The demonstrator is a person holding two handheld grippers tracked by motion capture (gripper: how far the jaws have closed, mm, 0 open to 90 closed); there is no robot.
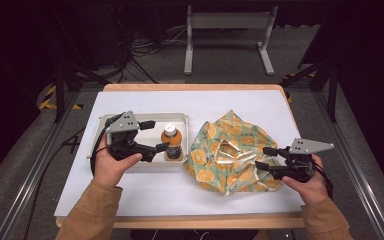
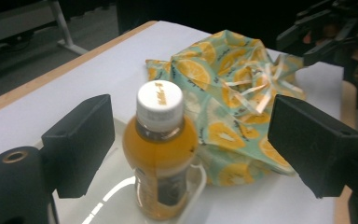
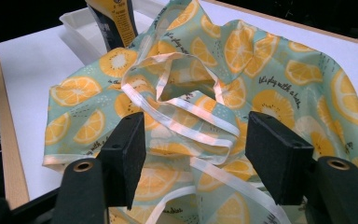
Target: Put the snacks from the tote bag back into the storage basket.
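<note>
A small bottle (image 1: 172, 141) of orange drink with a white cap stands upright in the right end of a white tray (image 1: 150, 115). My left gripper (image 1: 156, 135) is open around the bottle (image 2: 161, 154), its pads apart from it on both sides in the left gripper view (image 2: 193, 144). To the right lies a crumpled teal cloth bag (image 1: 230, 150) printed with orange slices. My right gripper (image 1: 264, 157) is open at the bag's right edge. Pale ribbon straps (image 3: 182, 116) lie between the open jaws in the right gripper view (image 3: 200, 149), unpinched.
The white table top (image 1: 205, 200) has a wooden edge along front and back. The bag (image 2: 233, 79) lies close beside the tray's right wall. Beyond the table, a grey metal stand (image 1: 227, 22) and cables sit on the dark floor.
</note>
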